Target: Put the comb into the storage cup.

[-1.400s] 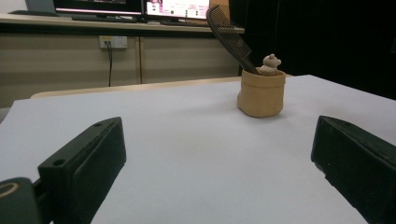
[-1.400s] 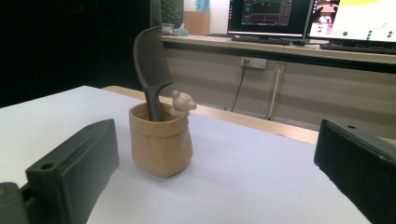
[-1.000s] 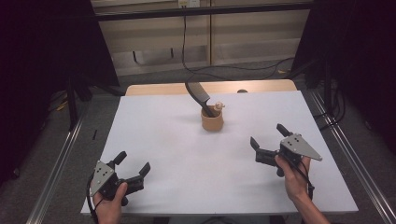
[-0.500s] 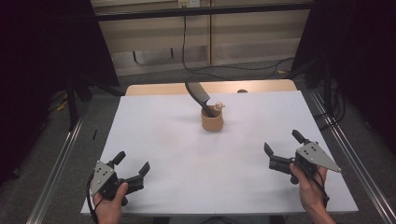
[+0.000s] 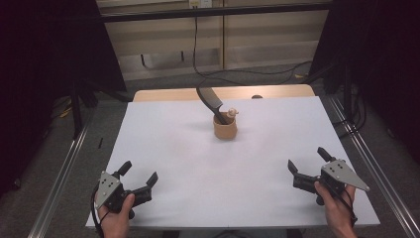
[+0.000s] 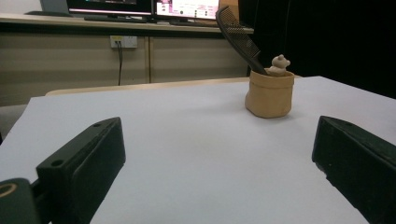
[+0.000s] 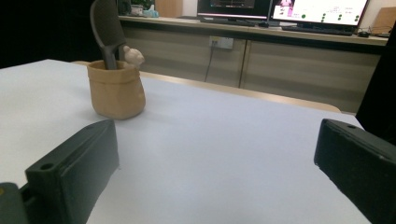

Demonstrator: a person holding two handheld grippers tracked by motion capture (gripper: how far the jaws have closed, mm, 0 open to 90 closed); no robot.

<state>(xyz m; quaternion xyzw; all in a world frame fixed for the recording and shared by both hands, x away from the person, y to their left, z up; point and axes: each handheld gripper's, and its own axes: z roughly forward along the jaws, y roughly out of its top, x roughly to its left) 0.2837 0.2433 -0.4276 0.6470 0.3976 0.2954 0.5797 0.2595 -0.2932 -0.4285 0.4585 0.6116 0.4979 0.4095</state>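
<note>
— The fingers (image 5: 151, 178) on the left gripper (image 5: 138, 173), how do they stand?

— Spread wide apart, nothing between them. That gripper sits low at the near left corner of the white counter (image 5: 163, 144), held in the person's left hand (image 5: 117, 218).

— And the other side?

— The right gripper (image 5: 309, 159) has its fingers parted just as wide, also empty. It rests at the near right corner, in the right hand (image 5: 338, 210), with the grey three-cornered plate (image 5: 345, 173) on top pointing outward.

— What is out there on the counter?

— One small tan pot (image 5: 225, 126), soft-looking like a rolled bag, toward the far middle, well apart from both grippers. A black comb (image 5: 213, 101) stands in it, leaning up and to the left from above, and a little pale bear figure (image 5: 232, 113) peeks over the rim just beside the comb's handle.

— Anything behind?

— A wooden edge past the white sheet, cables on the floor, and monitors (image 7: 280, 10) on a long shelf.
</note>
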